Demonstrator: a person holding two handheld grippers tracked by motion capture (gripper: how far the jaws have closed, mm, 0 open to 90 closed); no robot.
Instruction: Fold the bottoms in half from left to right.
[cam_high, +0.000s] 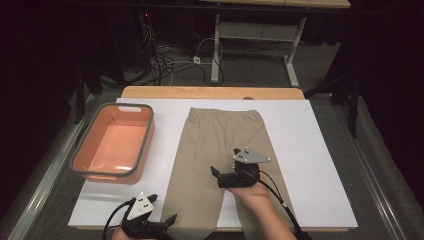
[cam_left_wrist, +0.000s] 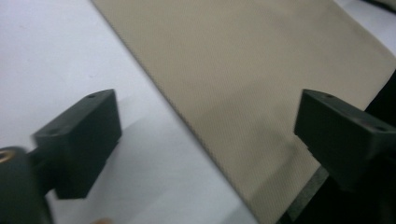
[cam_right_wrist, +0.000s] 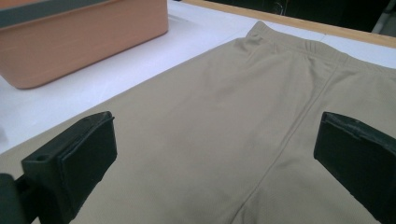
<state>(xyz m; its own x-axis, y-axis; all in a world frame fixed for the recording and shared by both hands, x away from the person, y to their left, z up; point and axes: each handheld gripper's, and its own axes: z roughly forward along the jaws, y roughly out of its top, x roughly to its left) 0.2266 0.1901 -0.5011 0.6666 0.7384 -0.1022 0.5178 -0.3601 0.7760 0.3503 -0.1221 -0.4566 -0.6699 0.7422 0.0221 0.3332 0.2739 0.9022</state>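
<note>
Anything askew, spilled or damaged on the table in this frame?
Nothing stands out. The beige trousers lie flat and smooth on the white mat, waistband toward the far edge. The orange bin sits upright beside them. Both grippers are open, left gripper near a leg hem.

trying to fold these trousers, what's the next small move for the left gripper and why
Probably lower the left gripper onto the hem of the near trouser leg and close. Its jaws stand open astride the edge of the trousers, which lie flat on the table, nothing gripped yet. The right gripper hovers open near the crotch.
</note>
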